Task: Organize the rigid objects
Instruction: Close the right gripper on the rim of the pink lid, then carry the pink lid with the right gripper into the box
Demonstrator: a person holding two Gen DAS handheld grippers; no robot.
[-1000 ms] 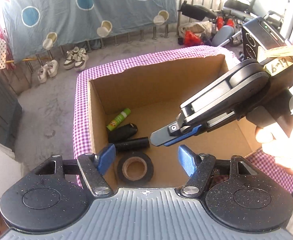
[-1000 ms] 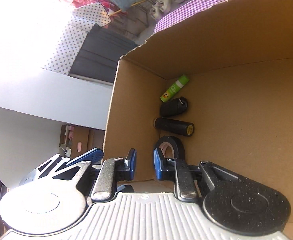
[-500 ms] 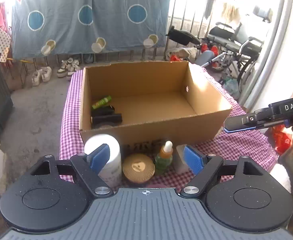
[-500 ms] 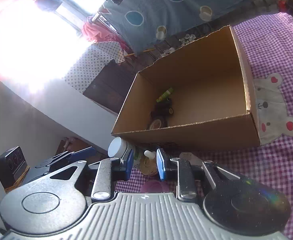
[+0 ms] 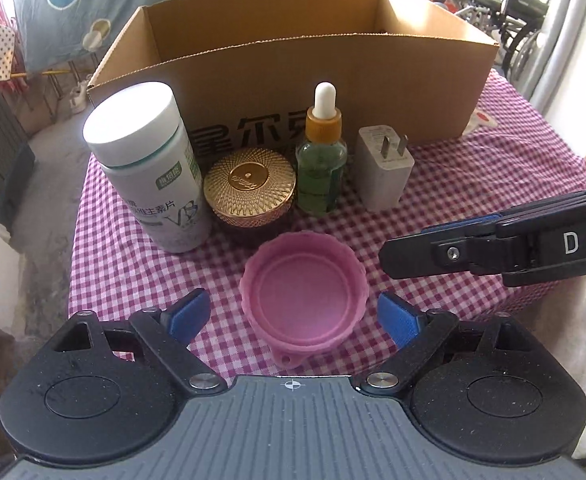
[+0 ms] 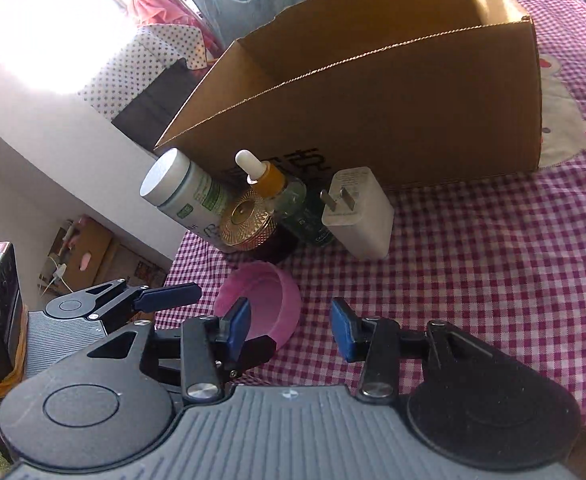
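A pink bowl-shaped lid lies on the purple checked cloth, between the wide jaws of my left gripper; the jaws are opening and the pads stand clear of it. Behind it stand a white pill bottle, a gold-lidded jar, a green dropper bottle and a white plug charger. My right gripper is opening with nothing between its pads, just right of the pink lid. A cardboard box stands behind.
The checked tablecloth stretches to the right with a bear patch beside the box. The right gripper's finger reaches in from the right in the left wrist view. A wheelchair and hanging laundry stand beyond the table.
Both grippers pulled back out of the box and came down in front of it. The row of objects and the pink lid came into view. Both sets of jaws widened.
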